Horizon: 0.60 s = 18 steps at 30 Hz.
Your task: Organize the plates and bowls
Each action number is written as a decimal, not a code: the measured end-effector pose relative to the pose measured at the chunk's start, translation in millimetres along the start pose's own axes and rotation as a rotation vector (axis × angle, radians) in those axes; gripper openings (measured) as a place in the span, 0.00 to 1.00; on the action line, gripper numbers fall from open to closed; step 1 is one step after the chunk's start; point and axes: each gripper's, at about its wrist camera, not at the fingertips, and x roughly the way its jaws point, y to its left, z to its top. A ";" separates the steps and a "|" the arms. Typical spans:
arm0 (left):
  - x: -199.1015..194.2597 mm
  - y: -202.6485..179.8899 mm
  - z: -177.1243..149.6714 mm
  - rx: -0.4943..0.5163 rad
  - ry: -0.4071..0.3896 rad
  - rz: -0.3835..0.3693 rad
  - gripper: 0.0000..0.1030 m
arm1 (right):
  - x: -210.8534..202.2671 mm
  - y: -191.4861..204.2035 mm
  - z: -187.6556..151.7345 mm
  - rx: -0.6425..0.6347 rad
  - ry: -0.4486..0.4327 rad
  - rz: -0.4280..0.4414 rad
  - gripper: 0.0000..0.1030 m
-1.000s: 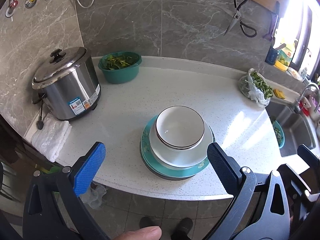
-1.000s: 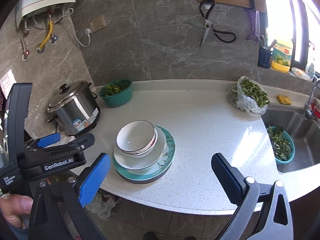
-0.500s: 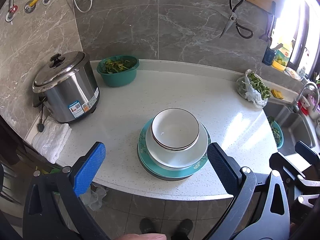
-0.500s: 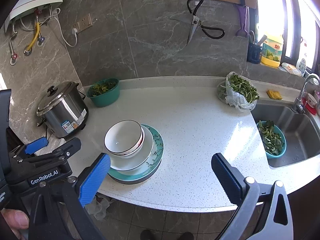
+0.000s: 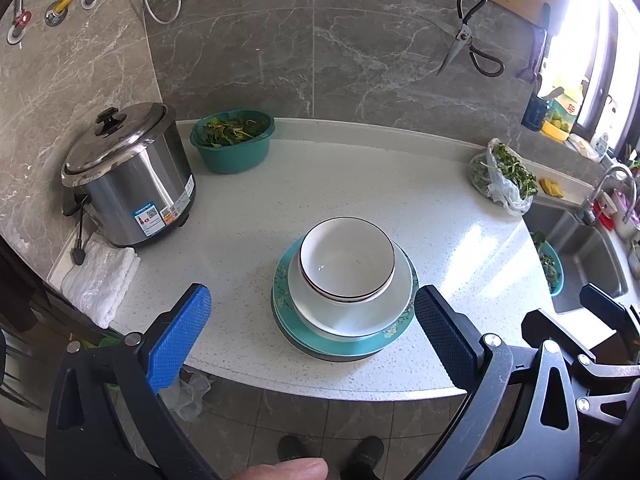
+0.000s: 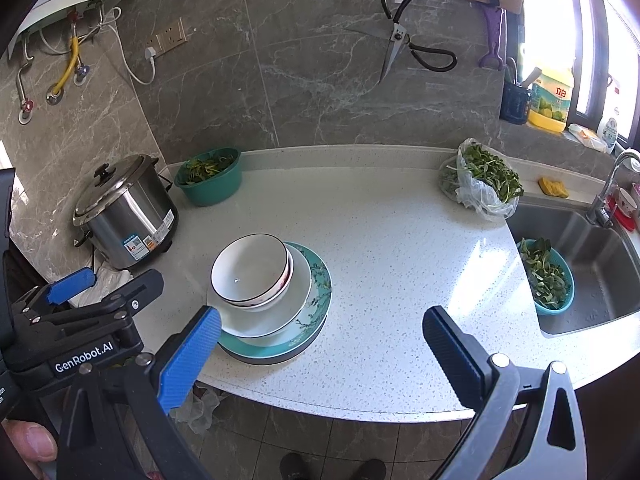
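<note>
A stack of dishes stands near the front edge of the white counter (image 5: 360, 184). On top are nested white bowls with dark rims (image 5: 347, 260), also in the right wrist view (image 6: 250, 268). Under them is a wide white bowl (image 5: 352, 312), then a teal flowered plate (image 5: 396, 334) on a dark plate. My left gripper (image 5: 310, 330) is open and empty, held back from the counter, its fingers either side of the stack. My right gripper (image 6: 320, 352) is open and empty, in front of the counter, right of the stack (image 6: 308, 304).
A steel rice cooker (image 5: 128, 176) and a white towel (image 5: 100, 276) stand at the left. A green basin of greens (image 5: 232, 144) is at the back. A bag of greens (image 6: 480, 184) lies by the sink (image 6: 592, 256), which holds a teal basket (image 6: 546, 278).
Both grippers have pulled back and up from the counter, so the stack looks smaller and farther. The dishes have not moved. Both grippers stay open.
</note>
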 end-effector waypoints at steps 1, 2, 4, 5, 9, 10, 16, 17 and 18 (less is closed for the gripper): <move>0.0 0.2 0.1 -0.001 -0.001 0.002 1.00 | -0.1 0.0 0.1 -0.001 -0.001 0.000 1.00; 0.3 0.5 0.4 0.000 -0.002 0.001 1.00 | 0.1 -0.1 0.1 -0.001 0.000 0.000 1.00; 0.7 0.6 0.4 -0.001 -0.001 0.002 1.00 | 1.6 0.0 -0.2 0.000 0.006 0.001 1.00; 0.6 0.8 0.4 -0.001 -0.001 0.001 1.00 | 2.3 -0.2 -0.4 -0.001 0.007 0.002 1.00; 1.3 0.4 1.4 0.001 0.003 0.000 1.00 | 3.9 -0.4 0.0 -0.003 0.011 0.000 1.00; 1.9 -0.5 1.8 0.001 0.003 0.000 1.00 | 4.6 -0.7 -0.1 -0.003 0.012 0.000 1.00; 3.3 -3.5 3.1 0.005 0.002 0.000 1.00 | 6.9 0.2 1.2 -0.006 0.019 -0.002 1.00; 3.4 -3.6 3.2 0.005 0.002 0.000 1.00 | 7.0 0.1 1.1 -0.007 0.020 -0.002 1.00; 3.2 -3.4 3.0 0.005 0.002 0.000 1.00 | 7.1 0.2 1.0 -0.007 0.020 -0.002 1.00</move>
